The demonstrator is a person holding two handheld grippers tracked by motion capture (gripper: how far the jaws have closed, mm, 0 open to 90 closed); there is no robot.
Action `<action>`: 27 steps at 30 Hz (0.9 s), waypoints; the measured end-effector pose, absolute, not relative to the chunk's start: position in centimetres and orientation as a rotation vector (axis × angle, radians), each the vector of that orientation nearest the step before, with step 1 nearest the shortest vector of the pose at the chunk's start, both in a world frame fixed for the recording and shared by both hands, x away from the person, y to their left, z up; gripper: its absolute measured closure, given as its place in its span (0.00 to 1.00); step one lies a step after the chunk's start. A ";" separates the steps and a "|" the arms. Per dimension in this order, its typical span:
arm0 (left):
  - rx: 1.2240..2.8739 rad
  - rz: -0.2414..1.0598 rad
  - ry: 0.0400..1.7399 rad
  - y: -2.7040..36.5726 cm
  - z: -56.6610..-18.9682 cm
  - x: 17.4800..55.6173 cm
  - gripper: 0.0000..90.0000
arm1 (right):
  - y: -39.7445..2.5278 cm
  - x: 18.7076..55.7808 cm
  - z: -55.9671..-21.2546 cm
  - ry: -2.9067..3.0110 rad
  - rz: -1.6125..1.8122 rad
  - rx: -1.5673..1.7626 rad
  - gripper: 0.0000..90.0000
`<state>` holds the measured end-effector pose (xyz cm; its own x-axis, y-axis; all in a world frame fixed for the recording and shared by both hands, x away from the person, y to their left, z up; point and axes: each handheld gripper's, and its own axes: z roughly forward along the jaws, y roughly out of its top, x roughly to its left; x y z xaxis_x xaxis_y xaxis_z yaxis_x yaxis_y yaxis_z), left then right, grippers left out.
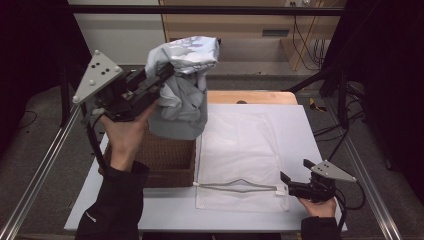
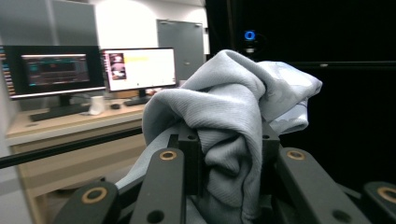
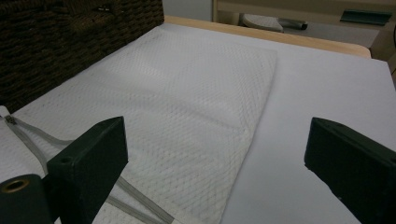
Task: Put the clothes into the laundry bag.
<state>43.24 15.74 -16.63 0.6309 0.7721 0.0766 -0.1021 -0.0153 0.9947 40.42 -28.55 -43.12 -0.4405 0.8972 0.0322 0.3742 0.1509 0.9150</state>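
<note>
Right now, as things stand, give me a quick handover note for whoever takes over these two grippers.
Left gripper: shut on the grey garment, held up above the wicker basket.
Right gripper: open, empty, beside the zipper end of the mesh laundry bag, which lies flat on the table.
Done: garment lifted.
Left, likely: hold the bag open and put the garment in.

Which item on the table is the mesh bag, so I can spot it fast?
Start at the white table, then find the dark wicker basket on its left half. The mesh laundry bag lies flat just right of it: white, net-textured, with a grey zipper along its near edge, beside the open right tool.
</note>
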 end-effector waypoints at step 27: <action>1.589 0.510 0.459 2.4 -23.1 44.2 0.79 | -29.0 40.1 -42.7 1.890 1.275 1.196 0.12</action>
<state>44.23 2.42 -23.14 0.8179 0.5731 0.0515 -0.0085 -0.0775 0.9970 40.12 -29.00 -42.74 -0.4453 0.8949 0.0296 0.3625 0.1500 0.9198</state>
